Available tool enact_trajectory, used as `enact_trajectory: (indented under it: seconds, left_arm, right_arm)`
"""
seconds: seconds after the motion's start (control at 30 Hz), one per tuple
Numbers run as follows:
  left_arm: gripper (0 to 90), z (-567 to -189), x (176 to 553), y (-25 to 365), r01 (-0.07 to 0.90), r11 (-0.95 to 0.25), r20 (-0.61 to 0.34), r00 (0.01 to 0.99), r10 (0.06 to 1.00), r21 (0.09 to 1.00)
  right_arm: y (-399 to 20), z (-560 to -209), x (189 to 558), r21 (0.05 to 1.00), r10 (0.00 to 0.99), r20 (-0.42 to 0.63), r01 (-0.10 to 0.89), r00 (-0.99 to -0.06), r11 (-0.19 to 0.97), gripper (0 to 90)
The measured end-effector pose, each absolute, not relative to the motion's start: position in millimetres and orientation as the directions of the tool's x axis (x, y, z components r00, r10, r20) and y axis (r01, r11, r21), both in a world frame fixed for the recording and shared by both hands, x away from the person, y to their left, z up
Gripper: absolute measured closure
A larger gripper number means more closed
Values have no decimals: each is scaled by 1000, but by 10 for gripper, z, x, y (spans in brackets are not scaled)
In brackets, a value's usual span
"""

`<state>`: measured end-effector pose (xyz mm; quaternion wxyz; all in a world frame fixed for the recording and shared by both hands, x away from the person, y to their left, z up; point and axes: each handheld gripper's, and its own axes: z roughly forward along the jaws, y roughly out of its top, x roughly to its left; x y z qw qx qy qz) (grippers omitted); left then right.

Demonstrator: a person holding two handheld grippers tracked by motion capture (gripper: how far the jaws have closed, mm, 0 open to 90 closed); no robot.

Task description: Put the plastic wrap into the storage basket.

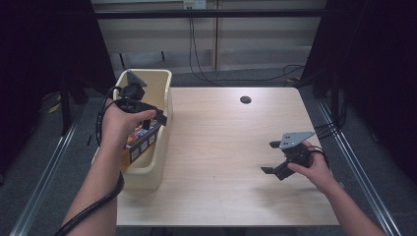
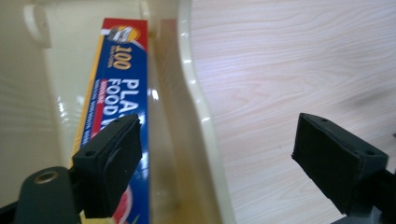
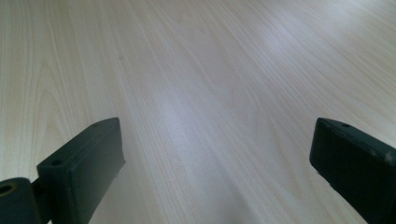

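A long blue, red and yellow box of plastic food wrap (image 2: 119,88) lies inside a cream plastic bin (image 2: 196,93), along its right wall. In the high view the box (image 1: 141,143) shows in the bin (image 1: 147,174) at the table's left edge. My left gripper (image 1: 158,118) hovers over the bin's right rim, open. In its own view the left gripper (image 2: 217,140) has one jaw over the box and the other over the table, with nothing held. My right gripper (image 1: 268,157) is open above the bare wood at the right, and in its own view the right gripper (image 3: 215,154) has nothing between its jaws.
The light wooden table (image 1: 221,147) has a dark round hole (image 1: 245,100) near its far edge. Black curtains flank both sides, and cables run across the floor behind the table.
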<state>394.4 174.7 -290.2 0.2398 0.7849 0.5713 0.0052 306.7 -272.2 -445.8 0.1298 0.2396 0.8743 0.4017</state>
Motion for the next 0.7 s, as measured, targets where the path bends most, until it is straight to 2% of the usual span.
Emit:
enact_trajectory:
  seconds: [0.7]
  left_arm:
    - [64, -3003, 3941, 1317, 842, -321, -275, 463, 843, 433]
  right_arm:
    - [-2710, -4473, 3054, 762, 522, -35, 315, -852, 566, 26]
